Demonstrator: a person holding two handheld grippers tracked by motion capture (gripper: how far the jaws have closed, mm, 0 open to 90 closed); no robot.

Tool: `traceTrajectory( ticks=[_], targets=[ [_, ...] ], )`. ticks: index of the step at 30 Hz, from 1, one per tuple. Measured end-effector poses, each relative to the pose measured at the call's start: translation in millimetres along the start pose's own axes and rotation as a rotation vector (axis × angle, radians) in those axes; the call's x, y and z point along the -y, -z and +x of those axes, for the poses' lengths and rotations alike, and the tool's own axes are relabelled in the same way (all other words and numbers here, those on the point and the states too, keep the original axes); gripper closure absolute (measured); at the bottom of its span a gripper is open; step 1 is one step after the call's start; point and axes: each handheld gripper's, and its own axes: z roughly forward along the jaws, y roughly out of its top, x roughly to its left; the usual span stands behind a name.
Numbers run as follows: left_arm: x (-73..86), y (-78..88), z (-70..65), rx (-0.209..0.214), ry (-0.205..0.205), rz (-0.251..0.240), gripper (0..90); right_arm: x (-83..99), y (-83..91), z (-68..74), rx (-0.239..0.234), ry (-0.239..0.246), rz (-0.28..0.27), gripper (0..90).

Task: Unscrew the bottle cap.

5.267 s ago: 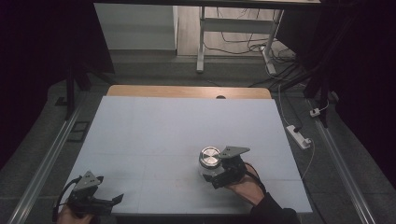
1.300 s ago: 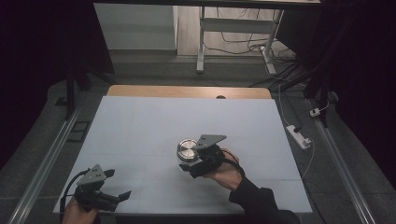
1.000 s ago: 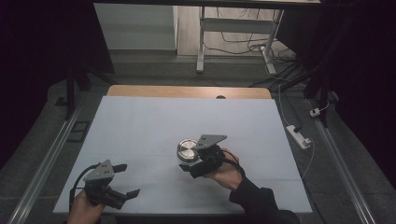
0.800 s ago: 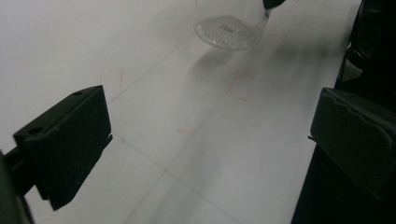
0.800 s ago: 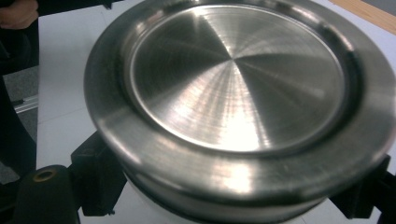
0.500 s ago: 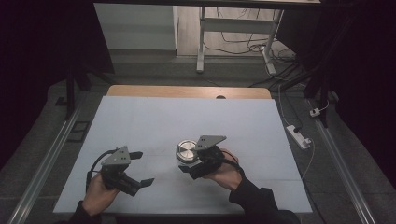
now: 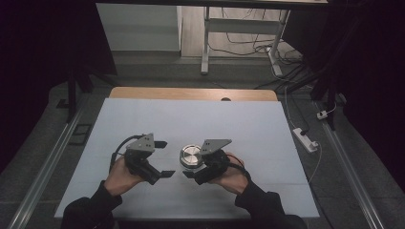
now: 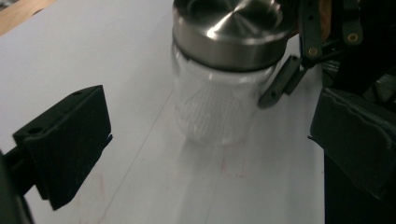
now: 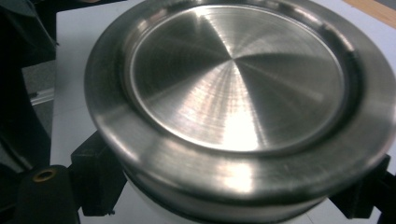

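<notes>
A clear glass jar (image 7: 192, 160) with a brushed metal lid (image 7: 191, 154) stands on the white table sheet (image 7: 191, 119), a little right of the middle. My right gripper (image 7: 195, 168) is shut on the jar's glass body just under the lid (image 9: 238, 93); its black fingers (image 9: 95, 179) sit on either side. My left gripper (image 7: 165, 158) hovers just left of the jar, open, with nothing between its jaws. In the left gripper view the jar (image 8: 219, 107) sits ahead between the spread fingers (image 8: 65, 140), apart from them.
The table's wooden far edge (image 7: 191, 94) shows beyond the sheet. A white power strip (image 7: 305, 139) and cables lie on the floor to the right. Metal rails (image 7: 43, 167) run along both sides of the table. A desk frame (image 7: 205, 43) stands behind.
My left gripper has come from the front left corner rightwards and slightly upwards to beside the jar. The right gripper and jar have stayed still.
</notes>
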Motion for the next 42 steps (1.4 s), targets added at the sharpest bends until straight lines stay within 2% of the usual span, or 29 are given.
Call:
traceTrajectory(
  ticks=[5, 10, 14, 18, 20, 21, 23, 27, 31, 32, 35, 37, 39, 40, 42],
  targets=[
    [-13.3, -13.7, 4.5, 0.067, -0.060, 0.018, 0.0, 0.7, -0.1, 0.8, -0.041, 0.019, 0.006, 14.5],
    [-23.1, -22.5, 5.2, 0.116, -0.098, 0.010, 0.8, 0.8, -1.5, 2.3, -0.074, 0.055, 0.015, 14.5],
    [-29.9, -28.1, 4.3, 0.182, -0.139, -0.004, 3.6, 0.9, -2.2, 4.5, -0.097, 0.066, 0.027, 14.5],
    [-34.2, -34.6, 2.4, 0.199, -0.172, 0.010, 7.6, 0.5, -2.3, 5.4, -0.111, 0.083, 0.025, 14.5],
    [-34.7, -36.0, 2.1, 0.198, -0.177, 0.004, 13.5, 0.0, -1.7, 5.8, -0.113, 0.087, 0.024, 14.5],
    [-34.7, -36.3, 2.3, 0.202, -0.177, 0.000, 17.5, -0.3, -1.4, 6.2, -0.112, 0.085, 0.024, 14.5],
    [-34.4, -36.4, 2.4, 0.198, -0.158, -0.013, 19.9, -0.4, -1.1, 5.9, -0.109, 0.087, 0.025, 14.5],
    [-34.6, -37.7, -2.5, 0.130, -0.115, -0.015, 20.1, -0.1, -0.8, 4.1, -0.084, 0.076, 0.025, 14.5],
    [-36.3, -41.4, -11.4, 0.020, -0.059, -0.010, 20.2, 0.6, -1.1, 2.0, -0.043, 0.049, 0.030, 14.5],
    [-36.3, -41.4, -11.4, 0.020, -0.059, -0.010, 20.2, 0.6, -1.1, 2.0, -0.043, 0.049, 0.030, 14.5],
    [-39.7, -45.5, -20.1, -0.106, 0.014, -0.019, 20.1, 0.4, -1.8, 1.0, 0.018, 0.007, 0.027, 14.5],
    [-42.2, -48.8, -26.1, -0.176, 0.033, -0.025, 20.0, -0.2, -2.1, 0.9, 0.064, -0.010, 0.023, 14.5],
    [-43.5, -50.5, -27.5, -0.193, 0.037, -0.027, 19.8, -0.5, -1.8, 1.5, 0.103, -0.014, 0.021, 14.5],
    [-44.3, -50.7, -26.3, -0.172, 0.035, -0.028, 18.0, -0.2, -1.5, 1.5, 0.112, -0.018, 0.016, 14.5],
    [-45.7, -47.9, -23.3, -0.155, 0.032, -0.028, 8.9, 0.2, -0.7, 0.9, 0.107, -0.028, 0.008, 14.5]
  ],
)
